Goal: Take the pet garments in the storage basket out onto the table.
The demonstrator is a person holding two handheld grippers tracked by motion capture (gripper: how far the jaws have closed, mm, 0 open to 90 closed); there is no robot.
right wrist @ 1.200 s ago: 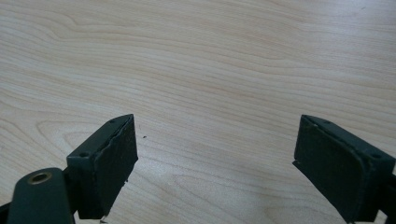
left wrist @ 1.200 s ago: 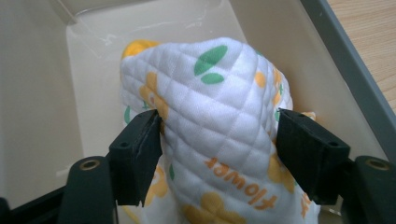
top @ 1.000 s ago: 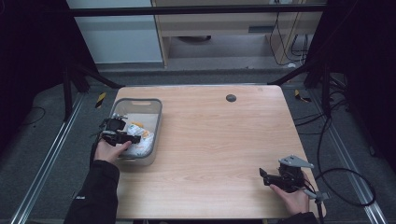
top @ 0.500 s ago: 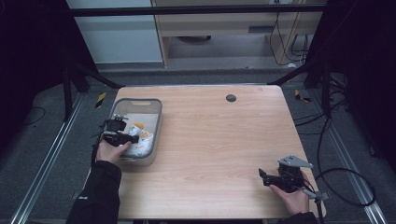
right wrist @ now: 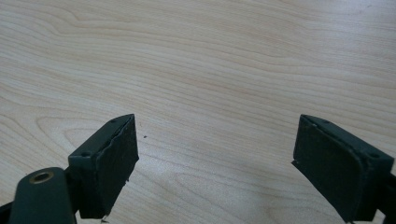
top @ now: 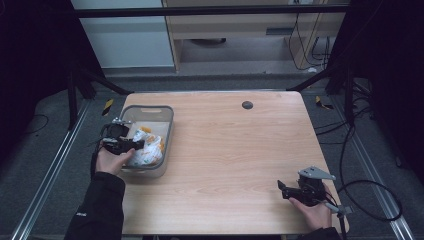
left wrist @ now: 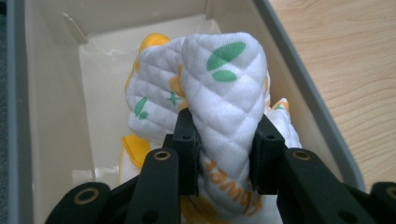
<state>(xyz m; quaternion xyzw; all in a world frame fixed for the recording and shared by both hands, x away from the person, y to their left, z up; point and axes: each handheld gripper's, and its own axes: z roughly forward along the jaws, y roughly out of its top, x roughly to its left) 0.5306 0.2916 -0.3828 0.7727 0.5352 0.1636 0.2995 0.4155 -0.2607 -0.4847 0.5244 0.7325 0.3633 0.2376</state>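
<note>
1. Clamping: left gripper [left wrist: 223, 154] having just been closing, jaws now pressing from both sides on a raised fold of the quilted cloth [left wrist: 219, 93], fabric bunched between the pads.
2. Locating the cloth: white, with green leaf marks and orange print, lying inside the grey bin [top: 167, 131] at the 9 o'clock edge of the worktop [top: 240, 160] in the high view; pinched fold standing up, remainder resting on the bin floor.
3. Reading the key relation: in the left gripper view, cloth extending from the jaws toward 12 o'clock, long axis running along the bin's length; bin wall close at 3 o'clock, so likely calling for a pull up and over that wall rather than sideways.
4. Comparing reach: left gripper [top: 125, 145] already at the bin; right gripper [top: 295, 192] sitting well apart at about 4 o'clock near the front edge of the worktop.
5. Noting the right gripper [right wrist: 215, 163]: jaws standing wide apart above bare wood, holding nothing.
6. Judging the step in hand: lifting the cloth out of the bin, with a snag on the rim as the main risk.
</note>
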